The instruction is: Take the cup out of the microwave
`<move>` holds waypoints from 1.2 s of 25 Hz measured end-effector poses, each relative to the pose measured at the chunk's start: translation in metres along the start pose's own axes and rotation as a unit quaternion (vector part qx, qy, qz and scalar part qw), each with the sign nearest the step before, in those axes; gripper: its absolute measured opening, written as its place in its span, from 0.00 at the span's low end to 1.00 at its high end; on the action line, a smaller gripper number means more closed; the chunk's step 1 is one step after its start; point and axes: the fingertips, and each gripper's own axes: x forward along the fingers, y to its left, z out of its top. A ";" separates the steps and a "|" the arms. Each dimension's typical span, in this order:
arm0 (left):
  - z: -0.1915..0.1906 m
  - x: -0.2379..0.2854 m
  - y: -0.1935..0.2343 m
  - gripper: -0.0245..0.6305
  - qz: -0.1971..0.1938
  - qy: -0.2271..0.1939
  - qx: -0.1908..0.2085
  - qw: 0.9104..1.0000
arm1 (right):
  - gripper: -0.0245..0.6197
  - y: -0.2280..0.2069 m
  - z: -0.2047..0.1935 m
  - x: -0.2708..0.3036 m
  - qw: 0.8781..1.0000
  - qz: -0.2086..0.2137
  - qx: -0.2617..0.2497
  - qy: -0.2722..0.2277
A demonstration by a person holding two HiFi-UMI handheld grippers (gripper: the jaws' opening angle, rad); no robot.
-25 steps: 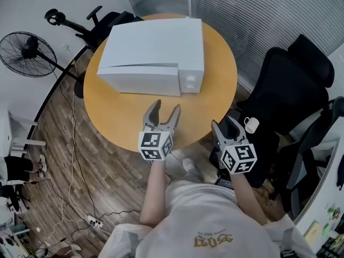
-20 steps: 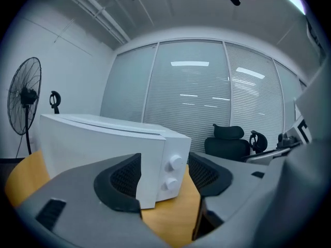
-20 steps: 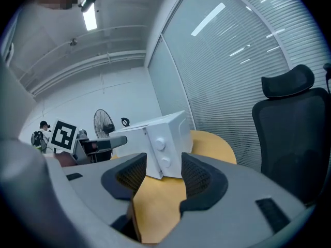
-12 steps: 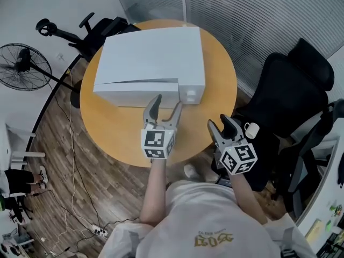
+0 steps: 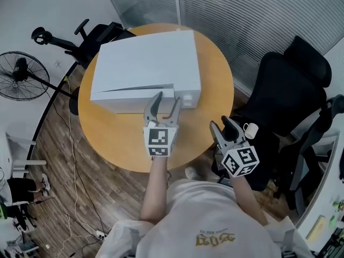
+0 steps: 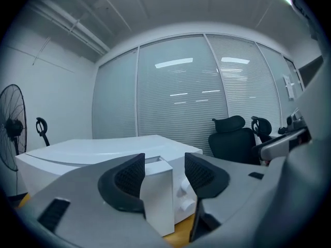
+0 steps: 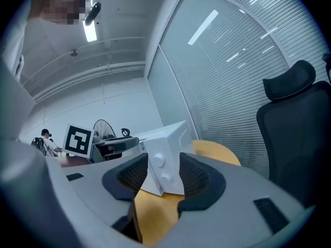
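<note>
A white microwave (image 5: 142, 63) stands on the round wooden table (image 5: 118, 138), its door hardly ajar; the inside is hidden. My left gripper (image 5: 165, 100) is at the door's right edge, beside the knob panel. In the left gripper view that door edge (image 6: 158, 200) stands between the jaws of the left gripper (image 6: 164, 172), which have just been closing; a gap still shows on the right side. My right gripper (image 5: 220, 124) hangs open and empty off the table's right rim; the microwave (image 7: 165, 138) is far ahead of it. A small white cup (image 5: 251, 129) sits on the black chair.
A black office chair (image 5: 285, 90) stands close on the right, and another chair (image 5: 102, 34) behind the table at the left. A floor fan (image 5: 19, 71) and loose cables (image 5: 70, 160) are on the wooden floor at the left. Glass walls with blinds close off the back.
My left gripper has moved forward to the microwave's door edge and its jaws have narrowed around it. The right gripper has shifted only slightly.
</note>
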 end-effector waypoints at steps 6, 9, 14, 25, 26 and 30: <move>-0.003 0.014 0.000 0.43 0.011 0.023 0.065 0.998 | 0.33 -0.011 -0.003 -0.001 1.000 -0.008 0.013 0.002; -0.011 0.021 0.000 0.44 0.026 0.041 0.113 0.992 | 0.33 -0.013 -0.003 -0.003 1.000 -0.005 0.017 -0.002; -0.017 0.027 0.002 0.44 0.038 0.056 0.166 0.984 | 0.32 -0.020 -0.006 -0.005 1.000 -0.009 0.026 -0.002; -0.021 0.033 0.002 0.44 0.055 0.066 0.194 0.977 | 0.30 -0.031 -0.015 -0.007 0.999 0.001 0.043 0.018; -0.022 0.032 0.002 0.44 0.058 0.066 0.193 0.977 | 0.30 -0.032 -0.016 -0.008 0.999 0.002 0.043 0.022; -0.023 0.033 0.003 0.44 0.075 0.065 0.191 0.977 | 0.30 -0.036 -0.015 -0.010 0.999 0.013 0.039 0.033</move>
